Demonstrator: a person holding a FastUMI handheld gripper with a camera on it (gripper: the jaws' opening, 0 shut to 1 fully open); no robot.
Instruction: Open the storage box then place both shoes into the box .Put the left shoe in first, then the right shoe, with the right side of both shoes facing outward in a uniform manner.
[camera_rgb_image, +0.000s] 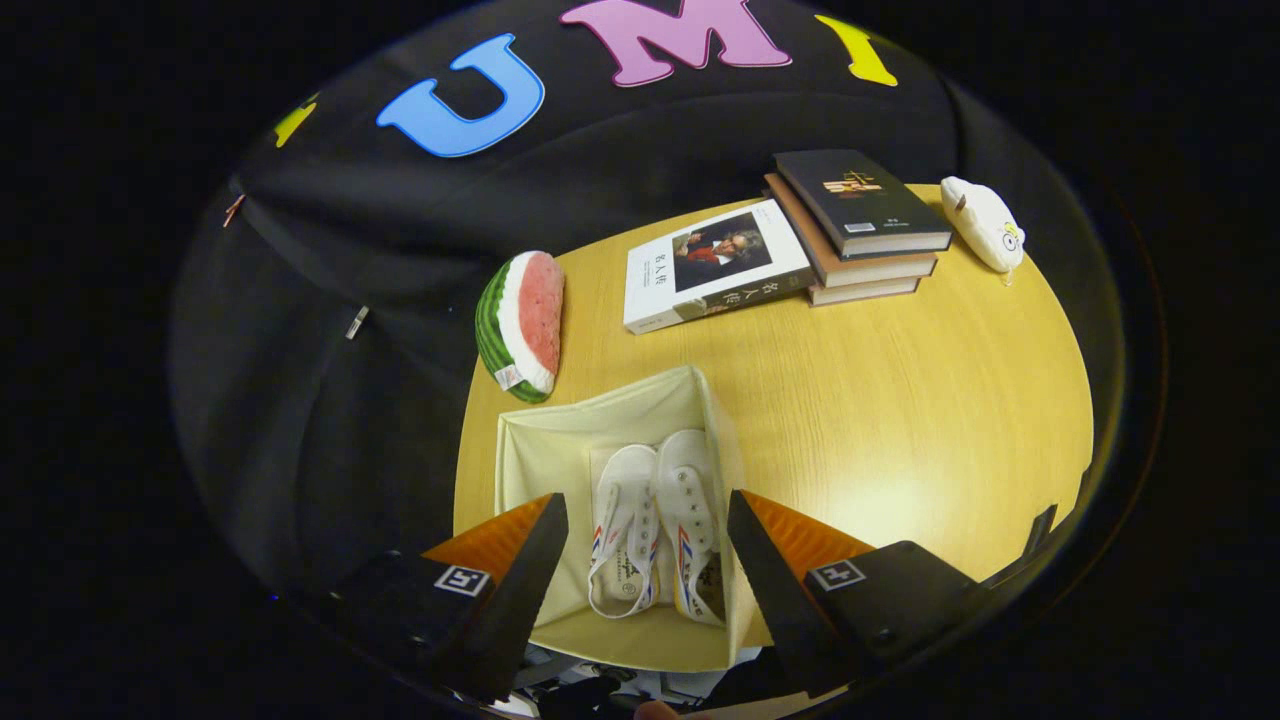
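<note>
Hand-held gripper (647, 545) held above the open cream fabric storage box (530, 450), fingers spread wide and gripping nothing, one finger over each side of the box's mouth. Both white canvas shoes (655, 520) already down inside, lying side by side on the box floor: left one (622, 530) and right one (692, 520), touching along their length, laces and red-and-blue side stripes showing, toes away from the fingers.

Judged from that: placing looks done, or nearly; remaining work is probably a check of orientation and a clean withdrawal. Hard to confirm here whether the right side of each shoe faces outward as asked; both seem to sit sole-down rather than on edge.

To finish well: lift straight up, fingers kept apart, clear of the soft box walls, which would fold or drag if snagged. If a shoe needs turning, pinch at the heel collar, not the laces.

Elsewhere on the wooden counter (900, 400): watermelon-slice plush (522, 325) just beyond the box, a white-covered book (712, 265) leaning against a stack of dark books (855, 225), and a small white plush toy (985, 222) beside the stack, all well apart from the box.
</note>
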